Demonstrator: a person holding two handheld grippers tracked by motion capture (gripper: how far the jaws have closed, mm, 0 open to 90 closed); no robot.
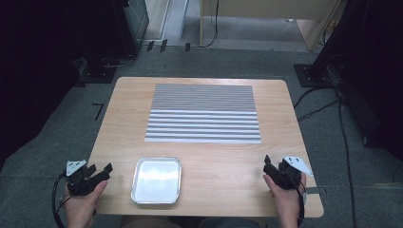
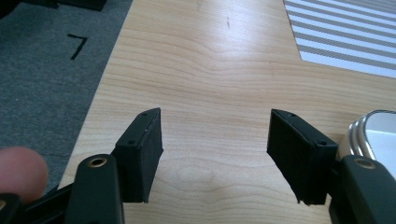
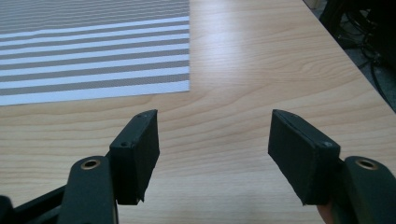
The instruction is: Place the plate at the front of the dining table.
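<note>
At the left edge of the wooden table (image 1: 214, 161) we see the left gripper (image 1: 99, 172), held in the person's left hand (image 1: 83, 206); its jaws are spread wide with nothing between them. Just to its right, near the front edge, a shiny metal tray (image 1: 157, 180) lies flat and we see nothing in it. Farther back, in the middle of the table, a grey and white striped mat (image 1: 203, 114) lies flat. At the right edge the right gripper (image 1: 271, 166) is also spread apart and holds nothing.
</note>
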